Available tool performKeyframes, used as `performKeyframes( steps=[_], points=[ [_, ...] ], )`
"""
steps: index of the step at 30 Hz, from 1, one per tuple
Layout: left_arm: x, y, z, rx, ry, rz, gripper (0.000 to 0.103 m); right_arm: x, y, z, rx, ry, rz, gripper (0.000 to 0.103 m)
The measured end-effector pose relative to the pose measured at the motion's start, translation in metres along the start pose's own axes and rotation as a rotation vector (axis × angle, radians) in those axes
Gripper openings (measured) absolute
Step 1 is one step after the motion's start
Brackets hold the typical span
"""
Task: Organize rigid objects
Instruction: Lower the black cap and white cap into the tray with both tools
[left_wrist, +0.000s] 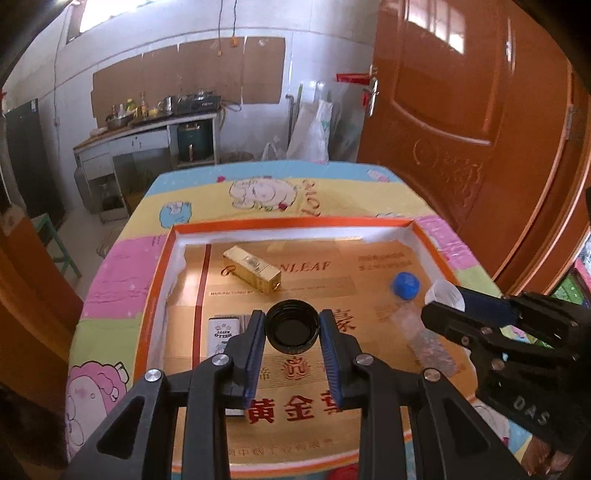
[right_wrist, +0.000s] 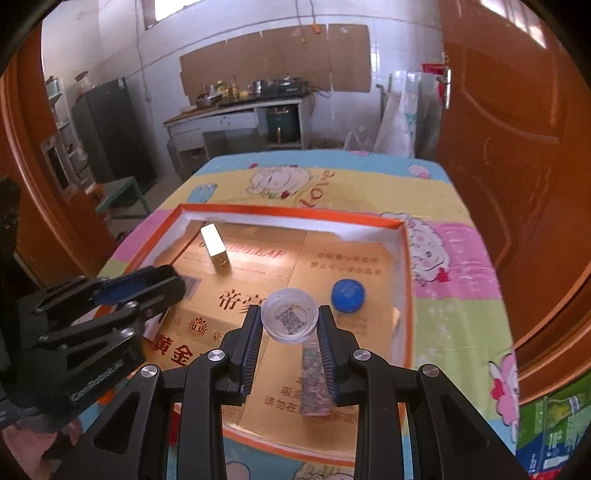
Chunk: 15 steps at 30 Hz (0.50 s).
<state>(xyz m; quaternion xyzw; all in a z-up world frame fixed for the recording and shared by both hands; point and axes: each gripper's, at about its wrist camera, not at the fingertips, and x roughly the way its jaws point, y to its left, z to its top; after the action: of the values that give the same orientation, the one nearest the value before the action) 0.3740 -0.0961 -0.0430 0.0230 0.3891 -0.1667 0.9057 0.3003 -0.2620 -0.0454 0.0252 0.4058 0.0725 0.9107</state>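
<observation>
We count two grippers over one shallow orange-rimmed tray (left_wrist: 162, 254) that lies on a bench covered with a cartoon-print cloth (left_wrist: 118, 273). The tray floor is a gold printed sheet with red characters.

The left gripper (left_wrist: 292, 326) holds one black cap (left_wrist: 292, 324), open side up, between its blue-padded fingers (left_wrist: 255, 350); both pads press the cap's rim, so it is clamped on the cap above the middle of the tray's near half. The right gripper (right_wrist: 290, 323) is clamped in the same way on one clear cap (right_wrist: 289, 320), also open side up, with a square code printed inside it, toward the right of the tray.

Loose things in the tray, counted:
- one gold box (left_wrist: 252, 268), lying on its side at the far left;
- one blue cap (right_wrist: 348, 295), resting on the tray floor at the right, just beside the right gripper's fingertips and apart from the clear cap;
- one narrow mottled strip (right_wrist: 314, 380), lying flat under the right gripper, near side of the tray;
- one small white box with dark print (left_wrist: 221, 334), flat at the left, partly hidden behind the left gripper's finger.

That gives three caps in all: one black, one clear, one blue, and two small boxes.

Beyond the bench, at the far wall, stands a kitchen counter (left_wrist: 147, 129) with pots, and an orange door (left_wrist: 461, 110) on the right.
</observation>
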Motion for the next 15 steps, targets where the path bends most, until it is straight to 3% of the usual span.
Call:
performKeyframes(
  steps=[5,15],
  points=[
    [0.017,0.005,-0.006,-0.004,0.052,-0.006,0.030,0.018,0.003,-0.006,-0.022,0.042,-0.002,0.031],
    [0.021,0.007,-0.009,0.006,0.057,-0.002,0.030,0.030,0.009,-0.014,-0.050,0.077,0.006,0.031]
  ],
)
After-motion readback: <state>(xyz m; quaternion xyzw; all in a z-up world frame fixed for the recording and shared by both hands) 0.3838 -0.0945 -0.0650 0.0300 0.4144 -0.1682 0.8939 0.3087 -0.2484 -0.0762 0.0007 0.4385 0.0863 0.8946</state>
